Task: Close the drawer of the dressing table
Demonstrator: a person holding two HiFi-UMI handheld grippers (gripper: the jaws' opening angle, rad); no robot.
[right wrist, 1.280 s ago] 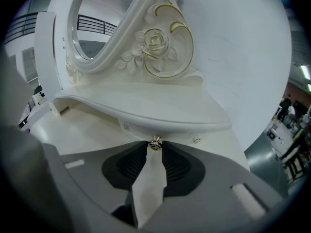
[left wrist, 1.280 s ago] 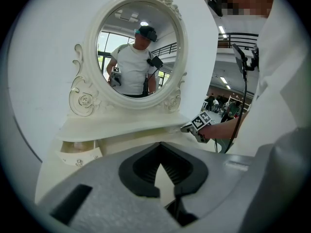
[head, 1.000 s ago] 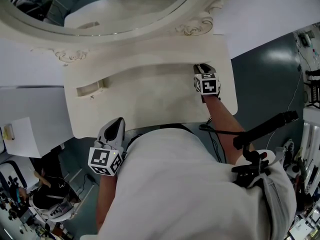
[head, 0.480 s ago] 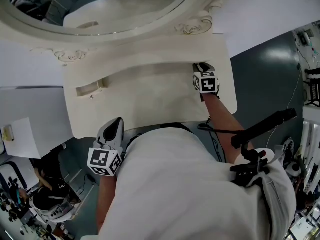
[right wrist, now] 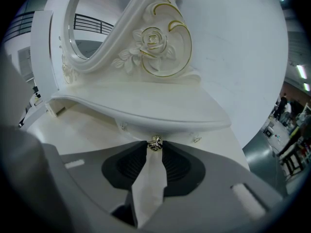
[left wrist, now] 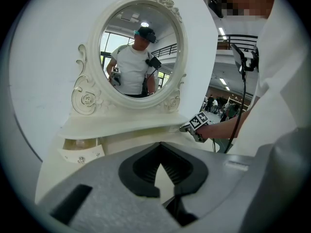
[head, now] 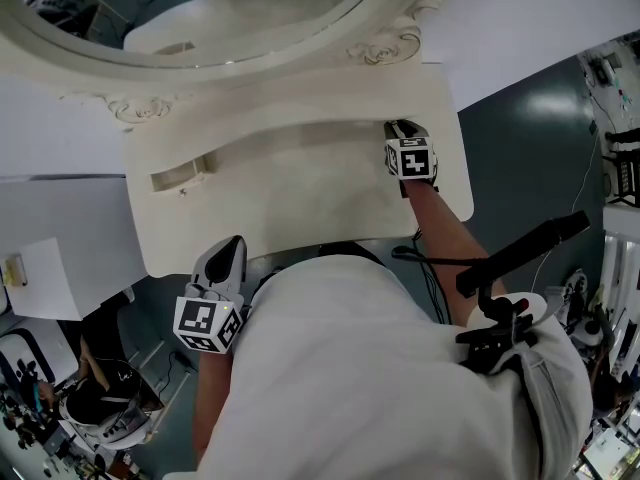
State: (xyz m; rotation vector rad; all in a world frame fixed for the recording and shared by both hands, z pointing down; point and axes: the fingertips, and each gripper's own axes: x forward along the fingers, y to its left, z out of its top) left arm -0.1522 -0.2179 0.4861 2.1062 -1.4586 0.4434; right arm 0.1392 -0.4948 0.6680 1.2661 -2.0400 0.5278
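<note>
right drawer (right wrist: 140, 131): under shelf (right wrist: 146, 106) at right end of table (head: 300, 208), front looks pushed home. its knob (right wrist: 155, 143) sits between tips of right gripper (right wrist: 155, 148); jaws slightly spread, just been opening, pads look barely off knob. step in hand likely release: person should widen jaws clear of knob, then back straight out along drawer's line so no tip hooks knob and drags drawer out. left drawer (left wrist: 80, 153) stands out a little. left gripper (left wrist: 160, 147) pressed together, empty, off table's front edge.
</note>
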